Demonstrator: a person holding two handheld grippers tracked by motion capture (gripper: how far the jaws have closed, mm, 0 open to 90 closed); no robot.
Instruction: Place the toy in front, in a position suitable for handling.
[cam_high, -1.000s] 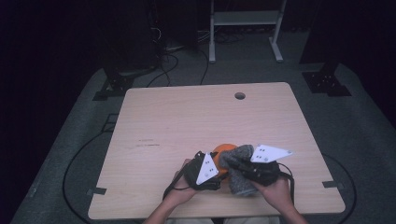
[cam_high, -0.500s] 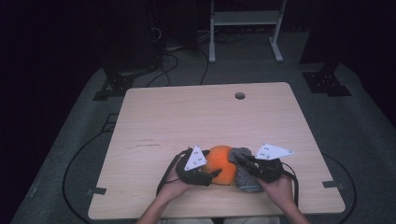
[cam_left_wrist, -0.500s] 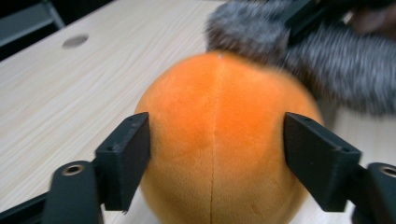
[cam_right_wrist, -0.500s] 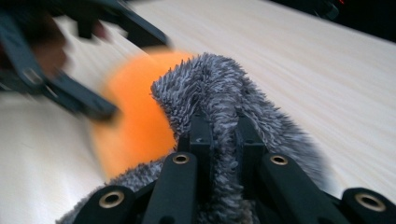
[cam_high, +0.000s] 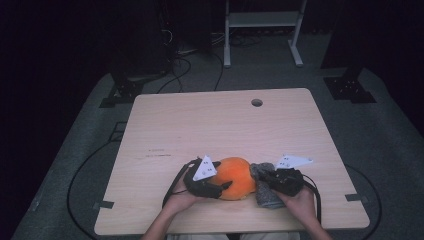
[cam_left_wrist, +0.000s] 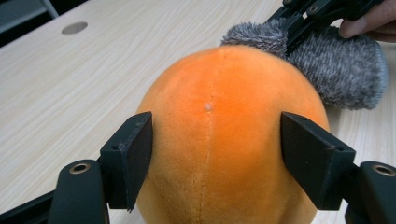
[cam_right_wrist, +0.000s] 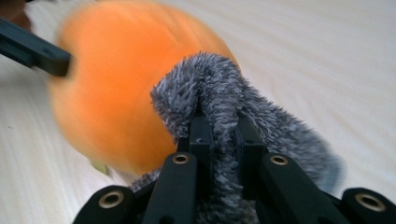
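An orange plush ball (cam_high: 235, 176) lies near the table's front edge. My left gripper (cam_high: 223, 184) holds it from the left; in the left gripper view its two jaws press on either side of the orange plush ball (cam_left_wrist: 224, 93). A grey fuzzy cover (cam_high: 266, 192) lies against the ball's right side. My right gripper (cam_high: 266, 178) is shut on a fold of this grey fuzzy cover (cam_right_wrist: 261, 116), with the orange ball (cam_right_wrist: 116, 93) blurred just beyond. The right gripper (cam_left_wrist: 306, 18) also shows at the top of the left gripper view, pinching the grey cover (cam_left_wrist: 341, 65).
The wooden table (cam_high: 215, 125) has a round cable hole (cam_high: 256, 102) near its far edge. A white stand (cam_high: 260, 20) and cables (cam_high: 185, 60) sit on the dark floor behind it. Black cables trail from both grippers over the front edge.
My grippers have drawn apart. The grey cover has come off the orange ball toward the right, and far more of the ball is now exposed.
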